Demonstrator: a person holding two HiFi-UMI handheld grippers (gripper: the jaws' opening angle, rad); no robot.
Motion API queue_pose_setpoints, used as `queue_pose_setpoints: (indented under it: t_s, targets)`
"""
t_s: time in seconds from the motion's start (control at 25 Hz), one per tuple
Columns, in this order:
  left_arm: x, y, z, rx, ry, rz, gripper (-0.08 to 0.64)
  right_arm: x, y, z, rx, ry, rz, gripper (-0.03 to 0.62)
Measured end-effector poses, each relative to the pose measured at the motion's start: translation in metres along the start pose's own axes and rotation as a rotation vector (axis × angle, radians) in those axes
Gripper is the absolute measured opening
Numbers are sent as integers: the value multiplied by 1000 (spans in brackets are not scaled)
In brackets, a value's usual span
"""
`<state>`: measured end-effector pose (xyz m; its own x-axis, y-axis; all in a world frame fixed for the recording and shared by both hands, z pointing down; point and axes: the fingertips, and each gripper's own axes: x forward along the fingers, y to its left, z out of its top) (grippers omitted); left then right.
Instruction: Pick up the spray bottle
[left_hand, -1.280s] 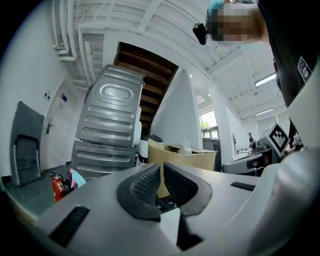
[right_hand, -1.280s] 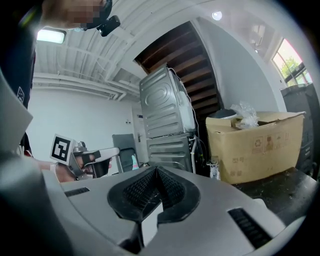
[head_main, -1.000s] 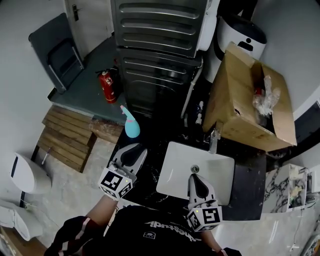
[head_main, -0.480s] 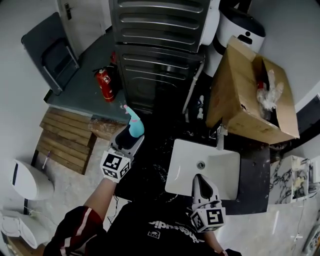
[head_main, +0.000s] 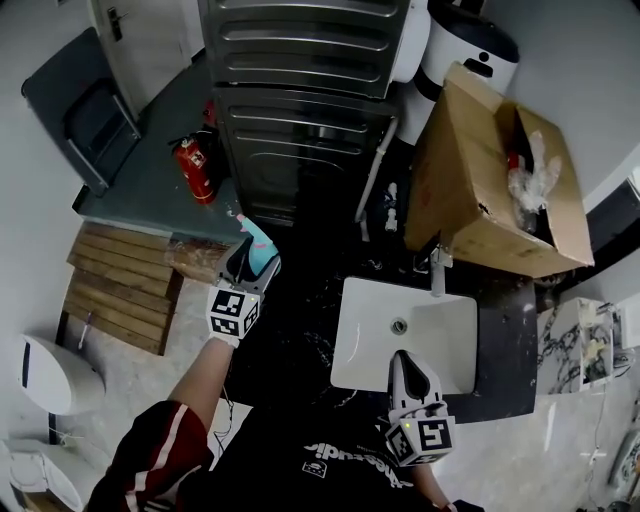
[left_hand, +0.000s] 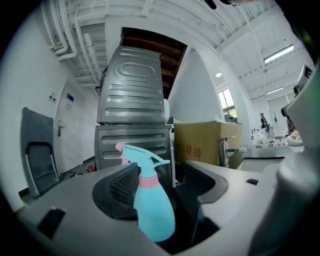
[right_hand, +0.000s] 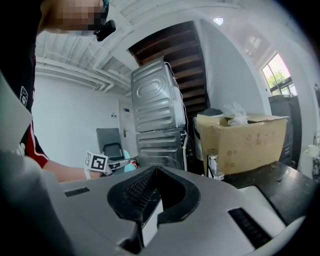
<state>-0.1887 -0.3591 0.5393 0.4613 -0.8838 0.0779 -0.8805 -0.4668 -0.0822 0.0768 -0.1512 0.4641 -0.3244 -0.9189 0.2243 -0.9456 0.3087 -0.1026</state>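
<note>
**L gripper** (left_hand: 162, 181): jaws have just been opening and are now set wide. The spray bottle (left_hand: 152, 210) is seen upright between them, nearer the L pad, with no pad pressing on it. Nothing is held.

**R gripper** (right_hand: 152, 192): jaws are brought together and nothing is gripped. It is kept by the near rim of the sink (head_main: 365, 335), well apart from the bottle.

**Location:** in the head view the bottle is found at the far L corner of the dark worktop (head_main: 300, 330), close to its edge.

**Handling (judgement):**
- Body is smooth teal plastic, rounded and tapering to a pink collar, prob. thin-walled and light.
- Fill level can't be read through the opaque wall, so wt. is left uncertain.
- Some give is expected under a hard squeeze, and slip is expected on the taper.
- A hold across the widest lower body is advised. The trigger head is to be avoided.
- A knock on approach could tip the bottle off the edge.
</note>
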Motion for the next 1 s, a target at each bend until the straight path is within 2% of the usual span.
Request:
queue_pose_setpoints:
  t_s: [0.28,0.72,1.0]
  targets:
    - [16,16,-21,-36,40,23,290,-1,-2,-2,-8,11,-18,37]
    - [36,20,-26,-38,59,18,285,-11,-12,-9,-5,36,-54,38]
    - [39,20,-18,-21,43,24,216,-17,-17,-12,-3,36,-67,37]
